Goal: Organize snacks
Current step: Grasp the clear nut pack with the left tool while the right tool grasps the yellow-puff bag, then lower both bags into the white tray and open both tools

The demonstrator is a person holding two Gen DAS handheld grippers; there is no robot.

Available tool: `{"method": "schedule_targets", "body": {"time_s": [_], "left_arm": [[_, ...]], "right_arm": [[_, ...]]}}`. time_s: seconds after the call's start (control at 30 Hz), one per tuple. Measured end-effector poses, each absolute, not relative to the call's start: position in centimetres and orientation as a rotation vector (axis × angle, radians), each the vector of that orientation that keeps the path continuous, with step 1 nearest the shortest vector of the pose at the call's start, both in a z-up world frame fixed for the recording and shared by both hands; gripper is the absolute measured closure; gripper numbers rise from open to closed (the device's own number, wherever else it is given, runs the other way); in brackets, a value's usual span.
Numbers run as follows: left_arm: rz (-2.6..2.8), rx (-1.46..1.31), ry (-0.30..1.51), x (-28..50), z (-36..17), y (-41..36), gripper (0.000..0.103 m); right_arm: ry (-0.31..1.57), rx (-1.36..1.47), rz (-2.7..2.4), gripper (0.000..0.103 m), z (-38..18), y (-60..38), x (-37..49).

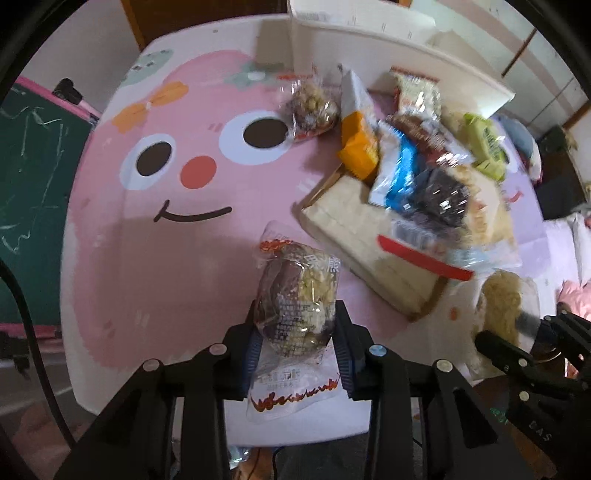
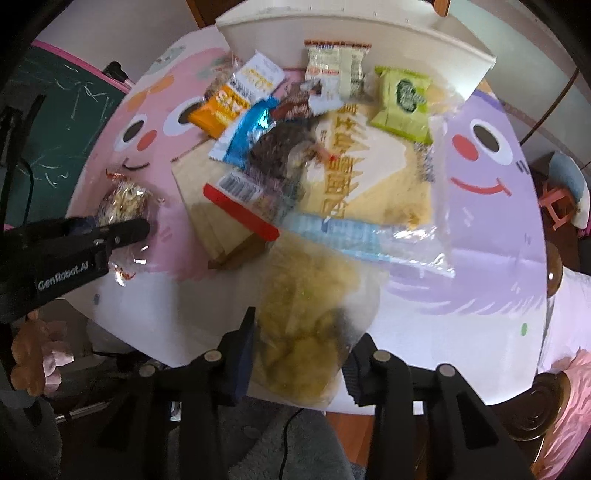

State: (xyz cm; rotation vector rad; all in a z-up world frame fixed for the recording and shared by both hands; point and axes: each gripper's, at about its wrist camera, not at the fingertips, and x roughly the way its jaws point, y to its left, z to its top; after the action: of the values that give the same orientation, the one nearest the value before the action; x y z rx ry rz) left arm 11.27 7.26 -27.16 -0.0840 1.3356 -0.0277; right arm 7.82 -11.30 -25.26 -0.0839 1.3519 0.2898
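The left gripper (image 1: pixel 298 339) is clamped on a clear-wrapped nut-and-chocolate snack (image 1: pixel 295 306), its pads pressed into both sides of the packet, which sticks out forward over the pink cartoon table mat (image 1: pixel 147 240). To its right, the right gripper (image 2: pixel 299 354) pinches a clear bag of pale yellow crisps (image 2: pixel 310 314), jaws partly closed around the soft plastic near the table's front edge.

Both tools appear to be mid-carry in the sorting stage, each with one item held just short of the pile. Ahead and to the right of the left gripper, a shallow cardboard tray (image 1: pixel 362 236) is heaped with packets: blue (image 1: pixel 399 166), orange (image 1: pixel 358 144), green (image 1: pixel 484 144). A second nut snack (image 1: pixel 310 107) lies loose beyond them, to the left of the tray.

Farthest off stands a white box (image 2: pixel 351 33). The next move likely calls for setting each packet down with its kind without disturbing the heap.
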Motion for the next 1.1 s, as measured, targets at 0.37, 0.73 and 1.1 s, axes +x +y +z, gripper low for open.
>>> {"method": "schedule_targets", "body": {"time_s": [0.37,0.73,1.1], "left_arm": [[-0.020,-0.130,1.189,8.7,-17.4,3.3,0.069],[-0.015,-0.072,1.041,9.0,-8.3,-1.4,0.069],[-0.038,-0.042,0.986,16.7,-4.8,-2.2,0.069]], "right_arm": [[1.212,-0.055,0.326,0.063,-18.2,-14.5,6.9],[0.985,-0.038,0.302,0.063,-8.3,-17.2,8.4],[0.909,0.002,0.266,0.063,-2.6,-18.3,15.2]]}}
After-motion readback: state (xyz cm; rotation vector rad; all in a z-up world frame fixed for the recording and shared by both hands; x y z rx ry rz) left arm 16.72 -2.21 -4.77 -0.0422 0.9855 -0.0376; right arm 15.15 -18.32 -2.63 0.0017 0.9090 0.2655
